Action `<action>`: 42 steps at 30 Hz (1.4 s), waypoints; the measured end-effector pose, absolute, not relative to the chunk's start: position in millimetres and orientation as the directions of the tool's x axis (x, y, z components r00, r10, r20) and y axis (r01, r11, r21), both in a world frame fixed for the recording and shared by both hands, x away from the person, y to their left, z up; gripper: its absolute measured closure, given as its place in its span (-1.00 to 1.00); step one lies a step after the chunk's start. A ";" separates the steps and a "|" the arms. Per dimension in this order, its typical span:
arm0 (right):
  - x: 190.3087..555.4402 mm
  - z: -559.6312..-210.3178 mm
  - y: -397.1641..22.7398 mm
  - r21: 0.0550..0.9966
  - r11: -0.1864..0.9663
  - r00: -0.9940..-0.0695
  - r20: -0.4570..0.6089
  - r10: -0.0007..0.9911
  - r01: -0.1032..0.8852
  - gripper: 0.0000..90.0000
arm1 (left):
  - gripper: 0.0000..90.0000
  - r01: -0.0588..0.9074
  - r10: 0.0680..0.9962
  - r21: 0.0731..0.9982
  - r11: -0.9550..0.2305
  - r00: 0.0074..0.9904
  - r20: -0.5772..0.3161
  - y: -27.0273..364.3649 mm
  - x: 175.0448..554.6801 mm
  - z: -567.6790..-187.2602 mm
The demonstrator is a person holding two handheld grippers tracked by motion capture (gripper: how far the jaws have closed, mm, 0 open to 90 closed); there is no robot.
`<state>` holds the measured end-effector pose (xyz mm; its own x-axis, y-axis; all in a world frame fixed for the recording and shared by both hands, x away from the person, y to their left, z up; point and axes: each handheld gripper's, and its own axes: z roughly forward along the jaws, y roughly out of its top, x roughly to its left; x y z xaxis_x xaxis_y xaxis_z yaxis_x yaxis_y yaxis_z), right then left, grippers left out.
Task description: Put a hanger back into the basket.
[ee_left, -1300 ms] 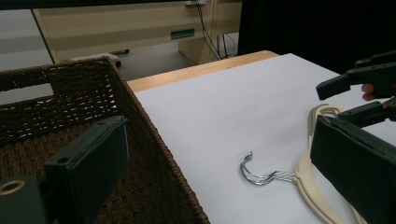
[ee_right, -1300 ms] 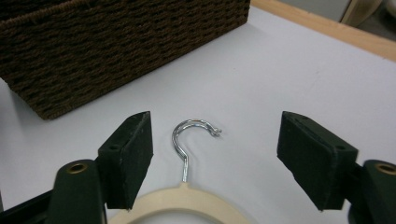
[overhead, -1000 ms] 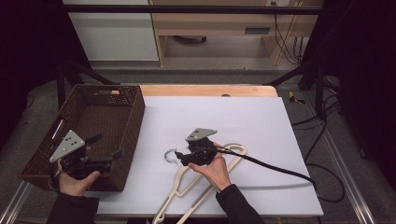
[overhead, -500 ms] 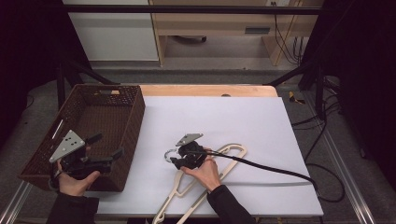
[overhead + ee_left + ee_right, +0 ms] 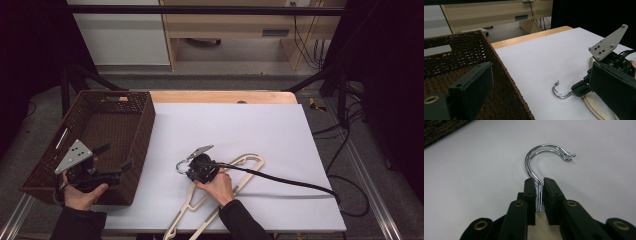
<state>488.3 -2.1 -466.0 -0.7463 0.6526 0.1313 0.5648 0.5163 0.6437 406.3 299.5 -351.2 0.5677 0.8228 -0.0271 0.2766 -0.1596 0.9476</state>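
Right gripper (image 5: 539,182) just closed, hanger hook (image 5: 541,157) stems clamped, frame centre; left gripper (image 5: 116,156) held open, lower left, over basket (image 5: 145,125).

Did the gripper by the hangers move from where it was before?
Yes. The right gripper slid left toward the wicker basket and down onto the hangers' metal hooks, its jaws just closing.

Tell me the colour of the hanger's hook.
Shiny silver chrome; the hook shows best in the right gripper view.
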 end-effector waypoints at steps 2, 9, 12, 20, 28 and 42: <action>488.2 -466.0 -2.5 0.638 0.518 -0.741 0.127 0.660 0.570 0.92 | -0.89 0.278 0.822 0.946 -0.165 0.569 -0.024 299.3 406.3 -351.3; 489.0 -465.4 -2.3 0.627 0.493 -0.718 0.156 0.679 0.603 0.97 | -0.89 0.279 0.821 0.945 -0.170 0.570 -0.020 298.2 406.3 -351.4; 487.9 -463.8 -2.6 0.633 0.483 -0.712 0.157 0.685 0.605 0.97 | -0.89 0.280 0.820 0.945 -0.167 0.572 -0.024 297.2 405.7 -351.0; 483.7 -452.4 -6.4 0.672 0.466 -0.720 0.145 0.679 0.576 0.98 | -0.89 0.274 0.799 0.945 -0.182 0.601 -0.021 285.3 399.5 -347.3; 477.8 -440.9 -11.6 0.706 0.471 -0.745 0.120 0.656 0.528 0.98 | -0.85 0.307 0.754 0.924 -0.228 0.656 -0.032 258.3 393.1 -350.7; 467.2 -422.7 -21.5 0.757 0.459 -0.776 0.100 0.622 0.465 0.98 | -0.74 0.428 0.663 0.825 -0.370 0.743 -0.089 201.5 390.0 -396.8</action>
